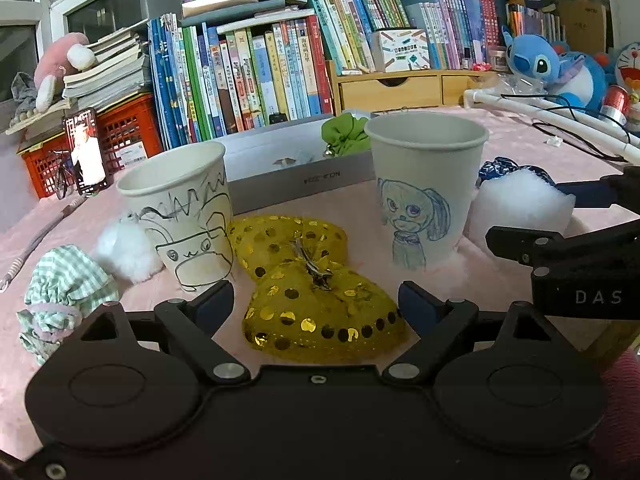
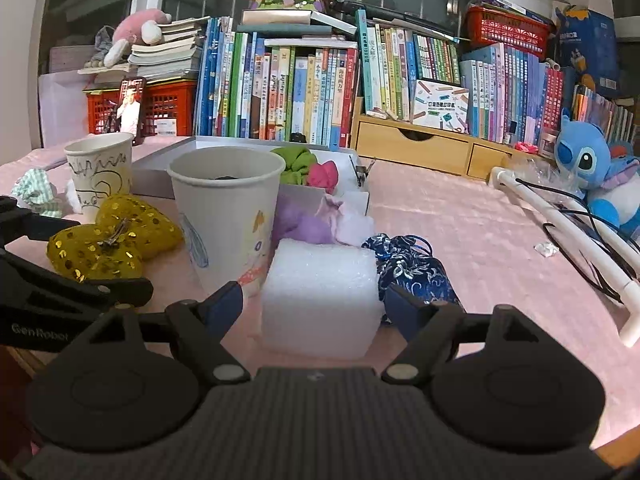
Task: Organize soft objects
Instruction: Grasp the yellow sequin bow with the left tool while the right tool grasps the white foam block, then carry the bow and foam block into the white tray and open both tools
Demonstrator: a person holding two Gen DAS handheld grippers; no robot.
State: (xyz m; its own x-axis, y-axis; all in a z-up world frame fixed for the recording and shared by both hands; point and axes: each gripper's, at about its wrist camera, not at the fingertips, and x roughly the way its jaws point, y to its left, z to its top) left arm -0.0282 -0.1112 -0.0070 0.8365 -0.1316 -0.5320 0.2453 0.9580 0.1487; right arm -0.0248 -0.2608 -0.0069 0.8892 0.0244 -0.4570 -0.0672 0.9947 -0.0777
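My left gripper (image 1: 316, 302) stands wide over the yellow sequined bow (image 1: 316, 300), which lies between its fingers untouched; my right gripper (image 2: 314, 300) is equally wide around the white foam block (image 2: 320, 296). Two paper cups (image 1: 424, 188) (both doodled) stand just behind on the pink worktop (image 2: 460, 216), a blue brocade pouch (image 2: 412, 268) beside the block.
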